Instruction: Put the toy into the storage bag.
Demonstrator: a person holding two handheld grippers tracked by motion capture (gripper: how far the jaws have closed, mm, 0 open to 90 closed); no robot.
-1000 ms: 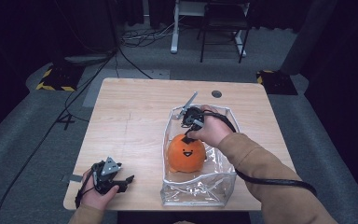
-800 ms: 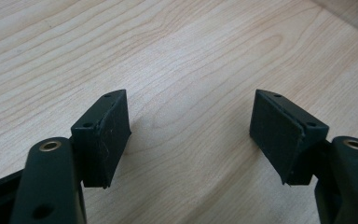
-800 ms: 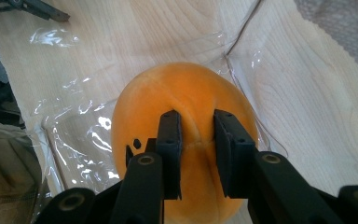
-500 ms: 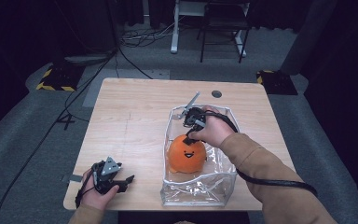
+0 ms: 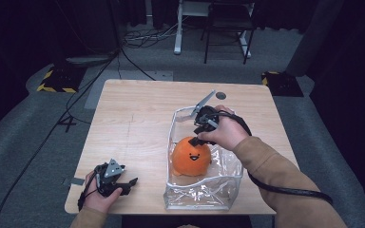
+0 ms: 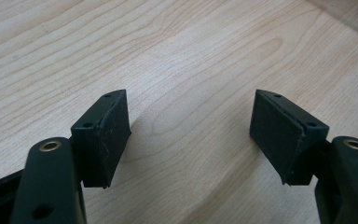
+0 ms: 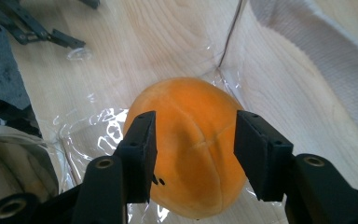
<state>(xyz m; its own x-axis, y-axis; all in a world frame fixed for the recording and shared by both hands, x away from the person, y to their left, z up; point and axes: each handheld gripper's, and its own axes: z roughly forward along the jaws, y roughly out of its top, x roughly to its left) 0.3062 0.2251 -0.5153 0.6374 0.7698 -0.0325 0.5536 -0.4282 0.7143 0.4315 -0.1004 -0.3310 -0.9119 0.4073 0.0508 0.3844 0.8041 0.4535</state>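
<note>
Wooden table [image 5: 138, 123], broad bare stretch across the left and far half. Clear plastic bag [image 5: 204, 190] standing open at the near right, its front wall close to the near table edge, its far rim folded over toward the middle. Grey floor all round past the edges. Small dark round mark [image 5: 221, 95] near the far right corner, well apart from the bag.

Left gripper [image 5: 123, 183] resting at the near left corner, just inside the near edge, well apart from the bag. In the left gripper view, left gripper [image 6: 191, 130] with jaws spread wide, nothing but bare wood grain between the pads [image 6: 114, 126] (plenty of room on every side).

Right gripper [image 5: 196, 140] reaching down into the bag from the far side, held in a hand [image 5: 225, 133] in a tan sleeve. Orange plush toy [image 5: 191, 156] sitting on the bag's floor, roughly mid-bag, little black face toward the near edge. In the right gripper view, right gripper [image 7: 193, 140] parted, jaws straddling the orange plush toy [image 7: 196, 154], one pad [image 7: 142, 144] against or just beside its flank, the other [image 7: 258, 154] on the opposite side with a thin gap; not clamped (no squeeze visible in the fabric). Bag walls close on both sides of the toy, crinkled plastic [image 7: 93, 135] beside it.
</note>
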